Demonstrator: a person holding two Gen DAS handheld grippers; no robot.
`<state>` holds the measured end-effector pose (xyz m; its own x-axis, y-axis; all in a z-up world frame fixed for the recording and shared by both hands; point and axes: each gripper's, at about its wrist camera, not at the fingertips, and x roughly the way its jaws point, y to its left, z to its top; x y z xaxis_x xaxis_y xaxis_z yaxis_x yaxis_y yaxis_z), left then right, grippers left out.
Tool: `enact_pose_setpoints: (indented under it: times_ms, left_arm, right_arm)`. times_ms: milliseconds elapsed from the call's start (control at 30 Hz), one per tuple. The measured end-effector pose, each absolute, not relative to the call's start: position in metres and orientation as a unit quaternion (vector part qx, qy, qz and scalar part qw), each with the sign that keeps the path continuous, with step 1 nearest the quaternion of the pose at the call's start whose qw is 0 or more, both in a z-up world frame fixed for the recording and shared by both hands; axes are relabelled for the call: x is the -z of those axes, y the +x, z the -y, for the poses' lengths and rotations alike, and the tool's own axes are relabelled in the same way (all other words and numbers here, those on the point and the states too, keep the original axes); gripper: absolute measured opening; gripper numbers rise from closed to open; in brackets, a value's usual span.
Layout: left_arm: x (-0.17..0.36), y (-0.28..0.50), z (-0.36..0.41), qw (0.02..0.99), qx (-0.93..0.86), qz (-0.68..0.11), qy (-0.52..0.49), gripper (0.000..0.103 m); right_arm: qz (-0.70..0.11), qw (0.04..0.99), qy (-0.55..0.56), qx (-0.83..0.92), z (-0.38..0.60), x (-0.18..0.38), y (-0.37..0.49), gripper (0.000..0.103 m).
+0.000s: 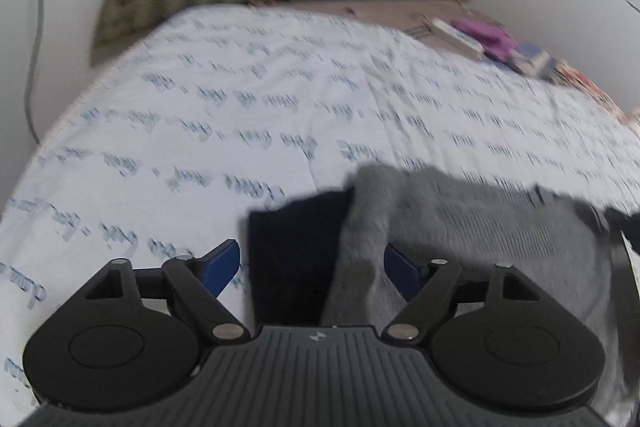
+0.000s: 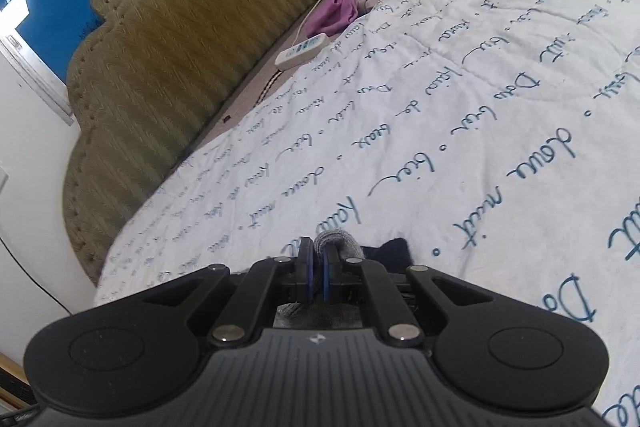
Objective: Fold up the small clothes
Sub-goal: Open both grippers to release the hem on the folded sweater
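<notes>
We are holding the left gripper [image 1: 312,267] wide over the gray sock [image 1: 460,223], which is lying on the white quilt [image 1: 240,115] with a dark sock [image 1: 296,251] at its nine o'clock. Our right gripper [image 2: 317,263] is pinching the gray sock's edge [image 2: 334,242], the dark sock at three o'clock.

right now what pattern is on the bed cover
White bed cover with blue handwritten-style script in rows; clearest in the right wrist view.
</notes>
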<state>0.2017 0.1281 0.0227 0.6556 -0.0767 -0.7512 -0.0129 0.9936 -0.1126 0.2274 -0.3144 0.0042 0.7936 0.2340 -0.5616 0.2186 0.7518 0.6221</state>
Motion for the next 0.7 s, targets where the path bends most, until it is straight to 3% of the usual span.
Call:
enact_pose_setpoints:
  times_ms: [167, 400, 533, 600, 700]
  left_arm:
    - [-0.012, 0.208, -0.131, 0.908, 0.021, -0.413, -0.066, 0.081]
    - [0.003, 0.259, -0.157, 0.861, 0.051, -0.442, -0.246, 0.076]
    - [0.008, 0.276, -0.150, 0.862, 0.063, -0.449, -0.225, 0.073]
    - [0.010, 0.281, -0.147, 0.862, 0.065, -0.449, -0.226, 0.064]
    - [0.018, 0.287, -0.143, 0.848, 0.089, -0.460, -0.246, 0.027]
  right_arm:
    - [-0.317, 0.887, 0.335, -0.004, 0.313, -0.008, 0.227, 0.005]
    - [-0.337, 0.885, 0.322, -0.014, 0.312, -0.001, 0.228, 0.005]
    - [-0.341, 0.884, 0.318, -0.018, 0.312, 0.003, 0.228, 0.005]
    - [-0.342, 0.886, 0.313, -0.018, 0.311, 0.003, 0.228, 0.005]
    - [-0.344, 0.891, 0.297, -0.020, 0.306, 0.004, 0.229, 0.005]
